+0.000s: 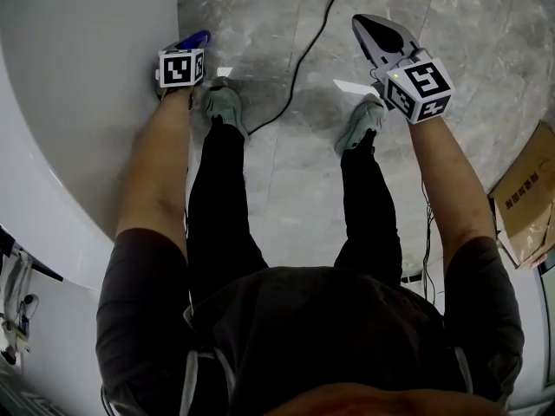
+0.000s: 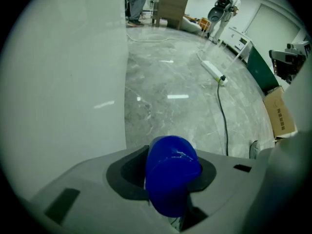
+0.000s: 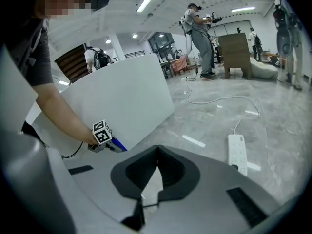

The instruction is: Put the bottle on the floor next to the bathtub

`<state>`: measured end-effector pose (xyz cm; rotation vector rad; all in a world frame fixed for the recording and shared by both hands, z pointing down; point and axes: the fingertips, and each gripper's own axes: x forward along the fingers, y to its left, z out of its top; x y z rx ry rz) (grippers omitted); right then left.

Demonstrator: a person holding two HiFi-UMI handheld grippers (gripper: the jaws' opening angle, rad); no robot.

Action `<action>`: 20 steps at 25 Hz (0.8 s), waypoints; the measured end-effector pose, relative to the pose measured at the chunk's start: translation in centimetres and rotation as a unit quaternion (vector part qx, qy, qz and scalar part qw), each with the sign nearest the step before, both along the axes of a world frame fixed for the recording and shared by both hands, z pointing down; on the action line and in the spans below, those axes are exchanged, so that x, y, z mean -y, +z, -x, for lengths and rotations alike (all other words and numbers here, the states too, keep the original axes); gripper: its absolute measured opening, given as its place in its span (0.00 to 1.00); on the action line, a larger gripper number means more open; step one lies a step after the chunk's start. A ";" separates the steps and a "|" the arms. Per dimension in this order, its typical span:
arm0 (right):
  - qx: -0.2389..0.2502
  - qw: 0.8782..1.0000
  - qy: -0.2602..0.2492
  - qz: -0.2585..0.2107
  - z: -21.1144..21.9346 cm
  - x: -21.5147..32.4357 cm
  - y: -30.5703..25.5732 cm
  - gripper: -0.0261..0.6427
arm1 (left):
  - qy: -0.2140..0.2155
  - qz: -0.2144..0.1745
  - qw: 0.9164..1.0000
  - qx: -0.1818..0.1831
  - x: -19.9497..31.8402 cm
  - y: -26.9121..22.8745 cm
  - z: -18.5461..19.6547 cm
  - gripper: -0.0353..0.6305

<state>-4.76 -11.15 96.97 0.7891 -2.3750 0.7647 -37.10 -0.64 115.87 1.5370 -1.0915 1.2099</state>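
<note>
Holding the rounded blue plastic bottle (image 2: 171, 174) clamped in the dark fingers (image 2: 127, 172) of the left gripper (image 1: 191, 48), beside the white bathtub wall (image 2: 68, 82) and above the grey marble floor (image 2: 180, 116), we are aiming for a gentle base-first set-down, with the right gripper (image 3: 157, 167) closed and empty.

The person wears a dark grey short-sleeved T-shirt (image 1: 321, 328), black trousers (image 1: 221, 198) and pale grey-green trainers (image 1: 224, 104). The left hand-held gripper (image 1: 189, 48) and the right hand-held gripper (image 1: 364, 24) have light grey shells, black pads (image 3: 171, 172) and a white cube (image 1: 180, 68) printed with black square markers.
</note>
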 end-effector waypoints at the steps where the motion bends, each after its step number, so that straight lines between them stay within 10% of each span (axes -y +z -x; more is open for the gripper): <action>1: -0.002 1.000 -0.002 0.003 0.2 -0.4 0.6 0.03 | 0.001 0.002 1.000 0.005 -0.1 0.5 0.4 0.26; 14: -0.008 1.000 -0.006 0.022 3.5 -2.9 2.2 0.03 | -0.007 -0.016 1.000 -0.009 -0.6 1.8 1.2 0.27; 20: -0.009 1.000 -0.005 0.015 3.4 -3.2 -0.9 0.03 | -0.020 -0.012 1.000 -0.014 -0.7 -0.6 0.8 0.47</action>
